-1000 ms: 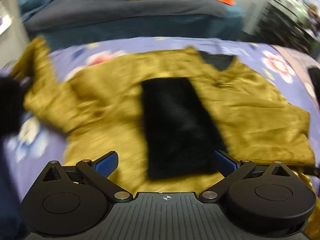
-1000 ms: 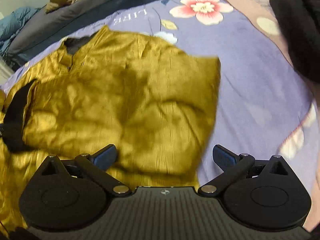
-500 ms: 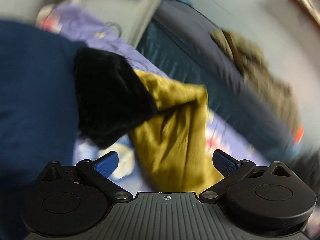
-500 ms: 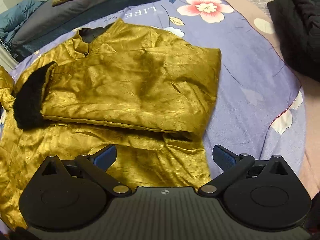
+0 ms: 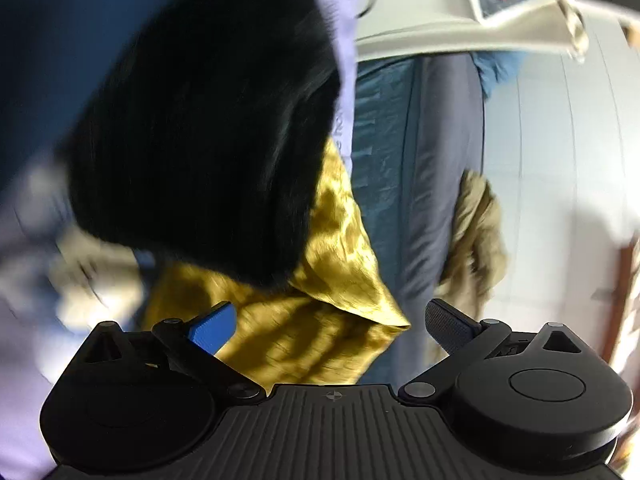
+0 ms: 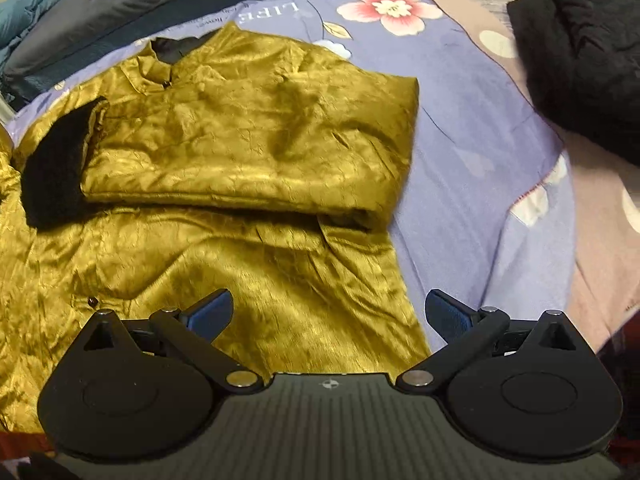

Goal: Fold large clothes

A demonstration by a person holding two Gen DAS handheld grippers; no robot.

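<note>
Since the earlier frames the left gripper has swung away from the jacket front toward the outstretched sleeve and its black cuff. The sheet carries the jacket, right sleeve folded across the chest. Right gripper hovers over the hem. Both jaws stand wide, holding nothing.

Gold satin jacket lies flat on the bed — 1 black-cuffed sleeve folded across its chest.
</note>
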